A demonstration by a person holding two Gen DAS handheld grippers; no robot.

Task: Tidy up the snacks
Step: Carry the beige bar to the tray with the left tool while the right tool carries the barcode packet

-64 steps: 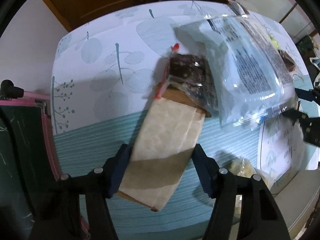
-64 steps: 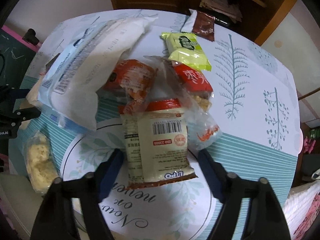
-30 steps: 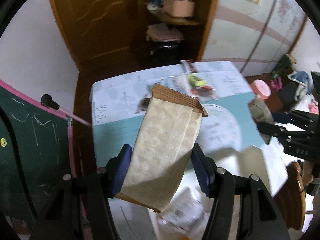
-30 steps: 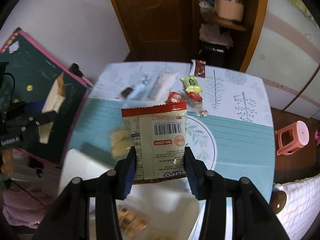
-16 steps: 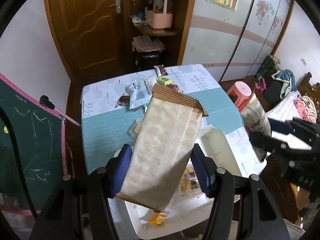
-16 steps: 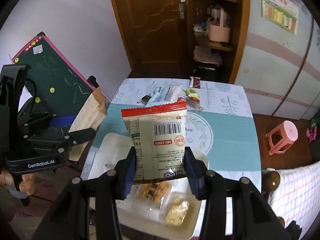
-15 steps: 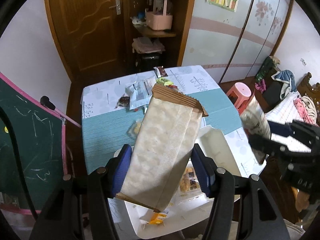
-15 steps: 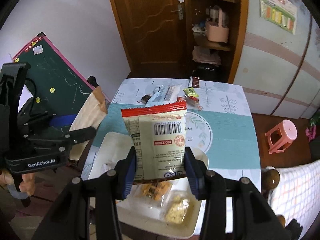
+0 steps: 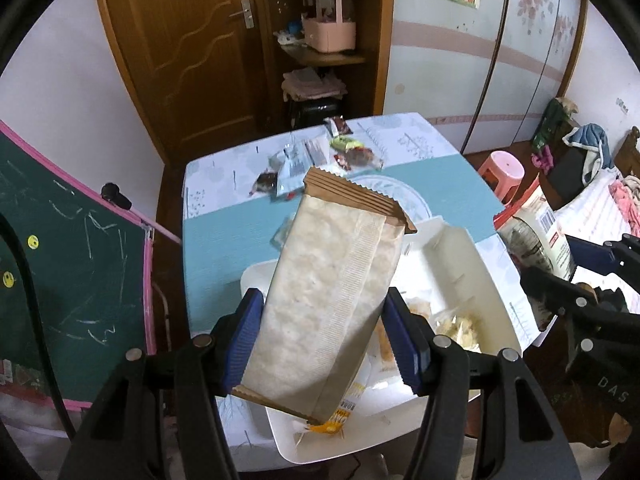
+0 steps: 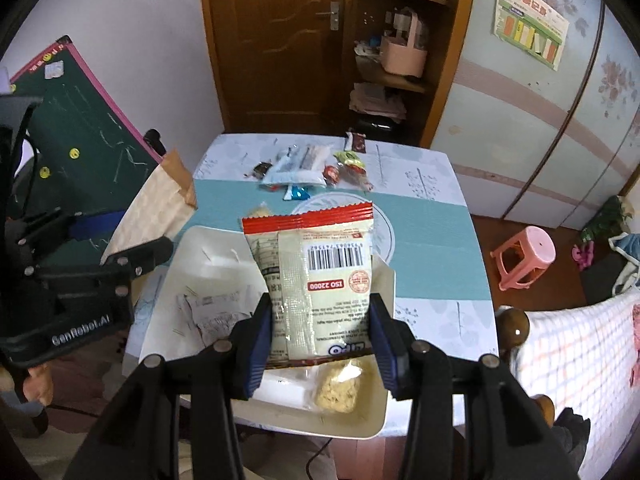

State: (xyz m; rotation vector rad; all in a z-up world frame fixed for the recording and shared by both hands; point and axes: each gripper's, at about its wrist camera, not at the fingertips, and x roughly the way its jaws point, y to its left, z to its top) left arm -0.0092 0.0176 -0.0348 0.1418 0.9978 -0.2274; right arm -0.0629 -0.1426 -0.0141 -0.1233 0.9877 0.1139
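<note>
The left gripper (image 9: pixel 325 334) is clenched on a tan paper snack bag (image 9: pixel 328 296), its blue pads pressing both long sides. The bag's long axis runs away from the camera, crimped top pointing far and slightly right, held above the white tray (image 9: pixel 472 252) at the table's (image 9: pixel 224 240) near edge. The right gripper (image 10: pixel 320 338) grasps a cream snack packet with a red top (image 10: pixel 316 276), long axis also pointing far, red seam at the far end, barcode facing the camera. It hangs over the same tray. More snacks (image 10: pixel 308 168) lie at the table's far end.
</note>
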